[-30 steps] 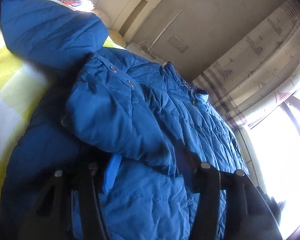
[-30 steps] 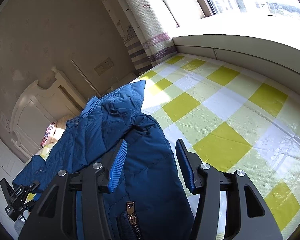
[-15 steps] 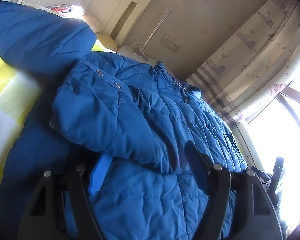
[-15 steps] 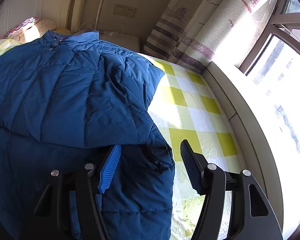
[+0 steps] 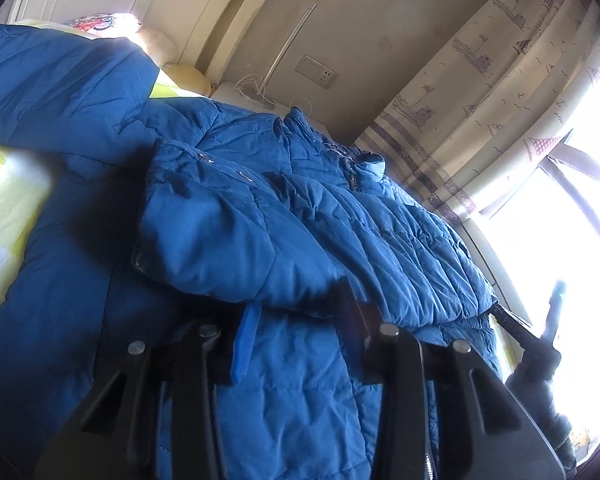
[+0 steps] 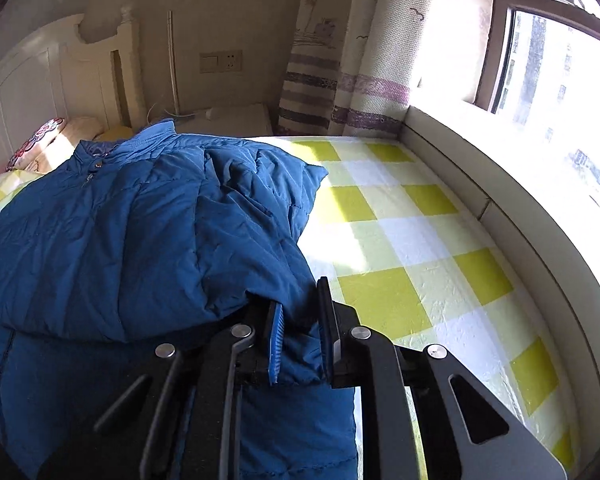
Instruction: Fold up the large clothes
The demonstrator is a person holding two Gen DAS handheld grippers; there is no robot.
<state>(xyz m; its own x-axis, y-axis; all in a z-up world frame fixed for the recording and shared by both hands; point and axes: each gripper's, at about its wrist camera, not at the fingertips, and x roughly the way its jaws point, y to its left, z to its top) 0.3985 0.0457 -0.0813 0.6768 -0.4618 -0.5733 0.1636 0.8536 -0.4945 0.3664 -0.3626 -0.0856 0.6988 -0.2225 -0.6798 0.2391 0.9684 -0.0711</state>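
**Now both tools take hold of the jacket's near end**

Evidently the blue padded jacket (image 6: 132,240) lies on the checked bed (image 6: 412,240), both sleeves laid across its front. The right tool (image 6: 300,332) has just clenched on the sleeve end, likely ready to shift it. The left tool (image 5: 300,332) has been narrowing; whether its pads press the fabric I cannot tell. Only the left view shows the hood (image 5: 56,92); only the right shows bare bed beside the jacket.

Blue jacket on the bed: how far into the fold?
Early. Done: both sleeves lie folded in across the blue jacket. In hand: the right gripper has just closed on its hem edge; the left gripper has been closing around the hem, grip unclear. Left: folding the body up over the checked sheet.
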